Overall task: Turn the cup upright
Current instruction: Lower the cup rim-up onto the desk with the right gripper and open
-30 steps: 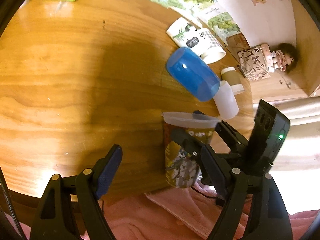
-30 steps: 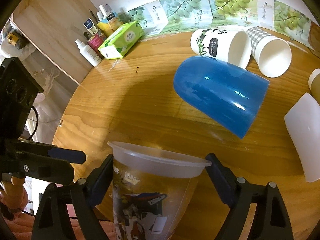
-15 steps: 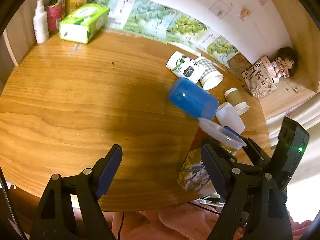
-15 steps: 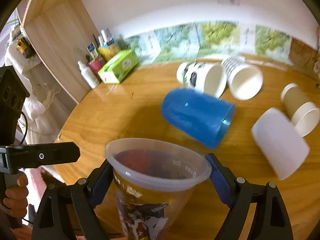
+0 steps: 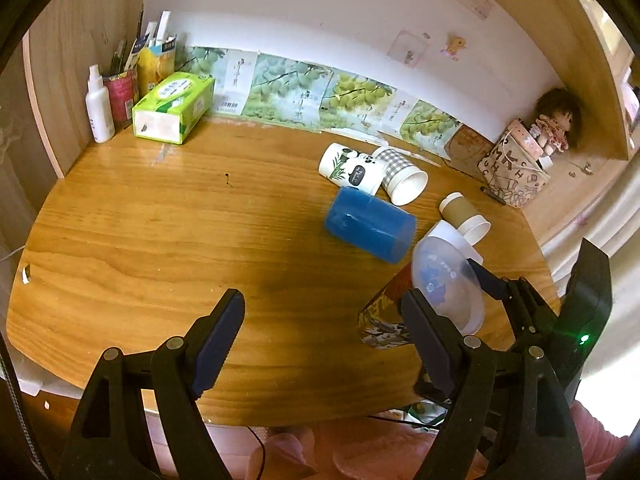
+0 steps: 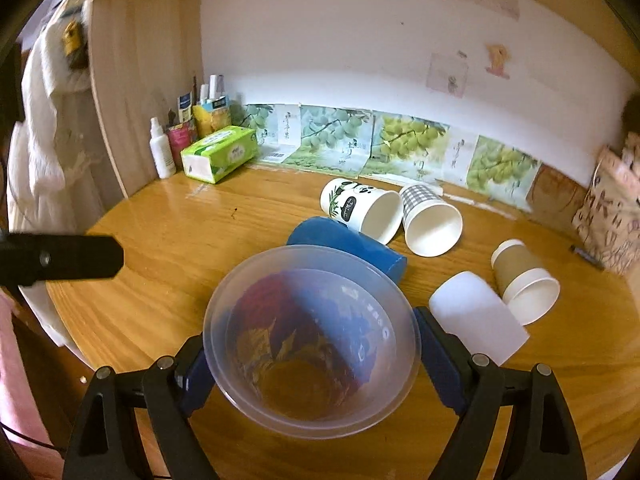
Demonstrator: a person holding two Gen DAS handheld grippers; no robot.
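My right gripper (image 6: 312, 364) is shut on a clear plastic cup (image 6: 312, 344) with a printed sleeve, its open mouth tipped toward the camera. The same cup (image 5: 404, 312) shows in the left wrist view at the table's near right edge, tilted, held by the right gripper (image 5: 472, 288). My left gripper (image 5: 320, 344) is open and empty over the table's front edge, left of the cup.
On the round wooden table (image 5: 160, 240) several cups lie on their sides: a blue one (image 5: 368, 224), a panda-print one (image 5: 352, 168), a checked one (image 5: 402, 176), a brown one (image 5: 464, 216) and a white one (image 6: 476, 316). A green tissue box (image 5: 172, 108) and bottles (image 5: 99, 104) stand back left.
The right gripper has tilted the cup so that its mouth now faces the right wrist camera. Both views have swung up from the table toward the wall. The left gripper stays open.
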